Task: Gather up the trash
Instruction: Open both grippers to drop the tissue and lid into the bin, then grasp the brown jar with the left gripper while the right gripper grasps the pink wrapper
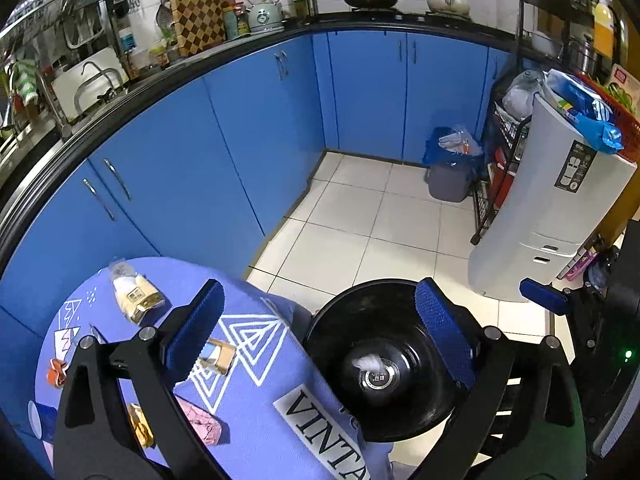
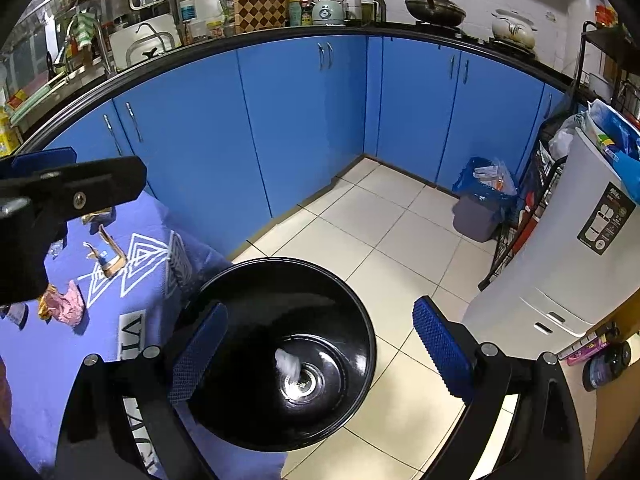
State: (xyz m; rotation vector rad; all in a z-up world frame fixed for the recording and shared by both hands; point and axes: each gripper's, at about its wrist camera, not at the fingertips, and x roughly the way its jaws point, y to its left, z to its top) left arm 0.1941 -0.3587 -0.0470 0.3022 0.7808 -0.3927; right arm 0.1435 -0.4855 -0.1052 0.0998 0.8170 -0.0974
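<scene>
White tissue (image 1: pixel 370 361) inside black bin (image 1: pixel 320 320)

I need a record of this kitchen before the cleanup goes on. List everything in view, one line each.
black bin: one, black, beside the table, under both grippers
white scrap: one, white, at the bottom of the black bin
tablecloth: one, purple with white triangles, over the table
wrappers: several, gold, pink and orange, scattered on the tablecloth
cabinets: a row, blue, under the dark counter
grey bin: one, grey with a blue bag, on the floor by the cabinets
kettle: one, pale green, on the counter
white appliance: one, white, standing at right
left gripper: one, black with blue pads, open
right gripper: one, black with blue pads, open
</scene>
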